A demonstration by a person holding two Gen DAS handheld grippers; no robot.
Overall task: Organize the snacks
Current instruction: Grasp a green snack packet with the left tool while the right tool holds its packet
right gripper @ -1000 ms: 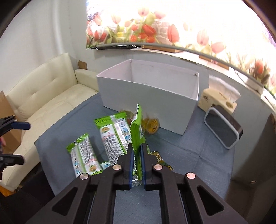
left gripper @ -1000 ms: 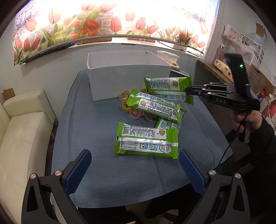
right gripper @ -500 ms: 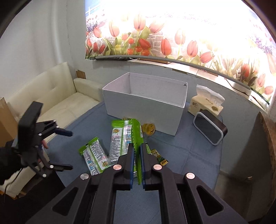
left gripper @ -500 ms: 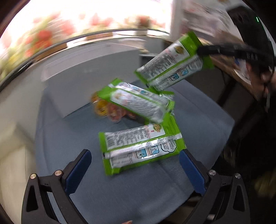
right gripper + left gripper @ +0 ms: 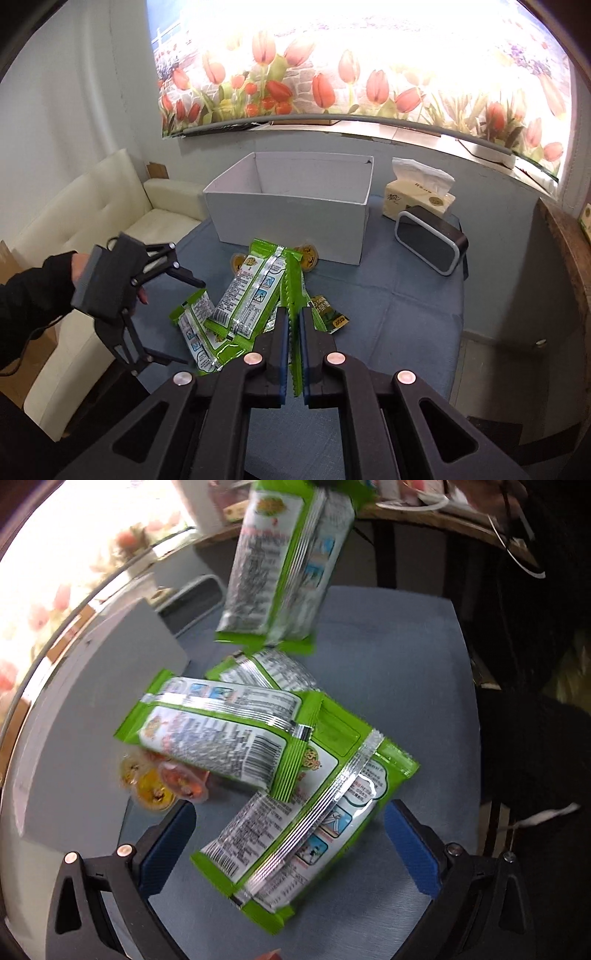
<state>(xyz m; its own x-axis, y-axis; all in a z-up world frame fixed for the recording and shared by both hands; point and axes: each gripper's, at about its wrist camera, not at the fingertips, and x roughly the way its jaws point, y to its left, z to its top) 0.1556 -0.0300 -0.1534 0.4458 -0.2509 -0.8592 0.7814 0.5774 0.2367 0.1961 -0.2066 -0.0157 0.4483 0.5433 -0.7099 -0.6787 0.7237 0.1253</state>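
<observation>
Above the blue-grey cloth-covered table (image 5: pixel 406 295), a green foil snack packet (image 5: pixel 293 295) is held edge-on and clear of the cloth, its crimped end pinched between the pressed-together jaws of the right gripper (image 5: pixel 293 354); in the left wrist view the same packet hangs at the top of the frame. Beyond it stands the open white cardboard box (image 5: pixel 291 218), apparently empty as far as its interior is shown. Near the box's front wall a loose heap remains: several matching green packets (image 5: pixel 221 731), small round jelly cups (image 5: pixel 155 786) and one dark sachet (image 5: pixel 328 314). The left gripper (image 5: pixel 290 834) is poised over the nearest flat green packet (image 5: pixel 295 830), jaws spread wide to either side of it, nothing yet gripped.

For the step in hand, judged to be the carry to the box, the held packet is best lifted above the box rim before release, since a grip on the seal alone lets the body swing. The left jaws are best closed across the packet's narrow width, avoiding the overlapping neighbour.
</observation>
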